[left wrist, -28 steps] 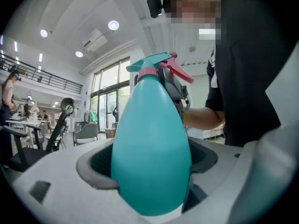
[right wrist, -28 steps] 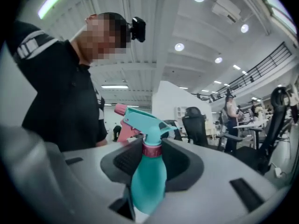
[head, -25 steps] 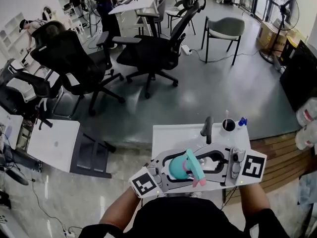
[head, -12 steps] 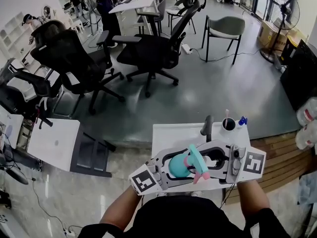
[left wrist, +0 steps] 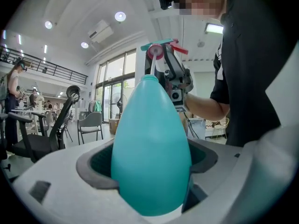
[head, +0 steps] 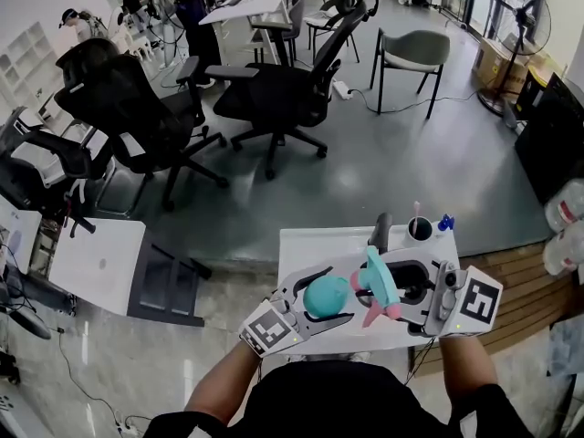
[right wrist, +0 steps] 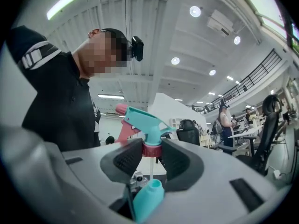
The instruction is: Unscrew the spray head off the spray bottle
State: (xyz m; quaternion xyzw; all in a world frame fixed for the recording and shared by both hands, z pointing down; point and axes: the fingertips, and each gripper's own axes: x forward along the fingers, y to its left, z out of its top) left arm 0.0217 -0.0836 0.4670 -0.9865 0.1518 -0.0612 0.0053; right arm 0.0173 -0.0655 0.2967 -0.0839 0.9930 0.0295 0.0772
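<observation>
A teal spray bottle (head: 326, 296) lies gripped by its body in my left gripper (head: 315, 304), over the small white table (head: 310, 249). In the left gripper view the bottle (left wrist: 150, 143) fills the shut jaws of the left gripper (left wrist: 150, 157). My right gripper (head: 392, 286) is shut on the spray head (head: 377, 284), teal with a pink trigger. In the right gripper view its pads clamp the pink collar of the spray head (right wrist: 142, 125). The head is off the neck: the thin dip tube (right wrist: 151, 168) shows bare above the bottle's open mouth (right wrist: 148, 199).
At the table's far edge stand a dark cup (head: 421, 229), a small blue item (head: 445, 222) and a black handle (head: 381, 231). Black office chairs (head: 274, 99) and a grey chair (head: 415, 53) stand beyond on the floor. A white table (head: 96, 263) is at the left.
The right gripper has moved right and up with the spray head, drawing it away from the bottle. The left gripper with the bottle has shifted slightly left.
</observation>
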